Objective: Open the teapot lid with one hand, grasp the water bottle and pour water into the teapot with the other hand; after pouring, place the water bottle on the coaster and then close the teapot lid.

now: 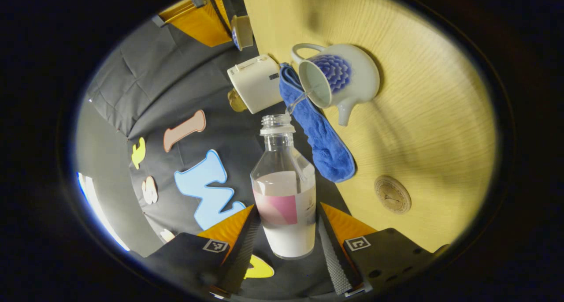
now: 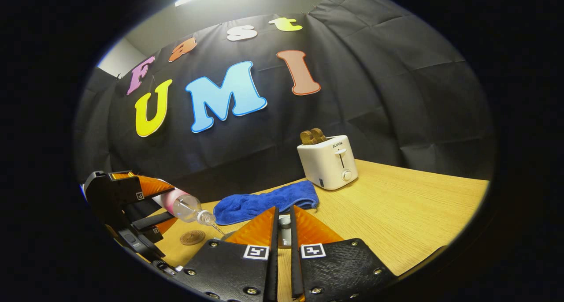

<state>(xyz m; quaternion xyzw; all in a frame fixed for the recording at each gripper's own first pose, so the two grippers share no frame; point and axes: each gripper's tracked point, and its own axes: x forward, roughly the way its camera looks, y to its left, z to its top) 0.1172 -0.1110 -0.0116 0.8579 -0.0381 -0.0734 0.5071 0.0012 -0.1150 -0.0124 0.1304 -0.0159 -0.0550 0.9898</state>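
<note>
My left gripper (image 1: pixel 287 209) is shut on a clear water bottle (image 1: pixel 282 161) with a pink and white label. The bottle is uncapped and tipped toward the white teapot (image 1: pixel 348 79), which has a blue flower on its side. A thin stream of water runs from the bottle's mouth into the teapot's open top. The teapot stands on the wooden table (image 1: pixel 423 130). My right gripper (image 2: pixel 284 210) is shut on the teapot lid (image 2: pixel 284 222), and it holds the lid (image 1: pixel 241 31) away from the pot. A round wooden coaster (image 1: pixel 392 194) lies bare on the table.
A blue cloth (image 1: pixel 321 139) lies along the table's back edge beside the teapot. A white toaster (image 2: pixel 328 161) with toast in it stands behind the cloth. In the right gripper view, the left gripper (image 2: pixel 128 205) with the tipped bottle (image 2: pixel 185 205) is at the left, above the coaster (image 2: pixel 192 237).
</note>
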